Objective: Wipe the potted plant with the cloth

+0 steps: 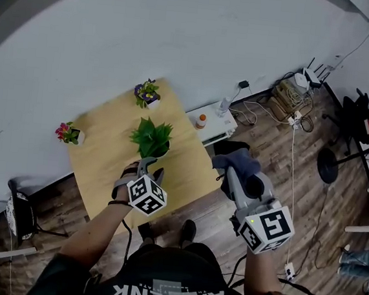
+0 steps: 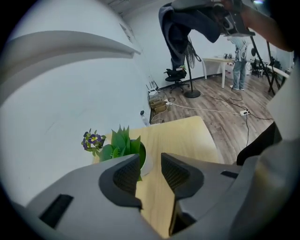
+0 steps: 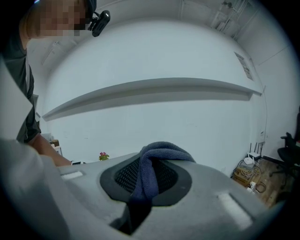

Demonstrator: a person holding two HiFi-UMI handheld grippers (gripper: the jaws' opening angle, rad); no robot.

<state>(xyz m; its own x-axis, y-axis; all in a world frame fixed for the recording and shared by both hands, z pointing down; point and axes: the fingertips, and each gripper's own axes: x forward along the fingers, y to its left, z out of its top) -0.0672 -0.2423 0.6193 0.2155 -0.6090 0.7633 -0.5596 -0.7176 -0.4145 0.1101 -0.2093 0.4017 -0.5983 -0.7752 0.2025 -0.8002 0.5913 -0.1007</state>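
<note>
On the one wooden table stand three potted plants: a pink-flowered plant at the left edge, a purple-flowered plant at the far corner, and the green leafy plant in the middle. There are two grippers. The left gripper is just in front of the green plant, its jaws wide apart with nothing between them. Further right, beyond the table edge, the right gripper has its jaws closed on the one dark blue cloth, well apart from the plant
</note>
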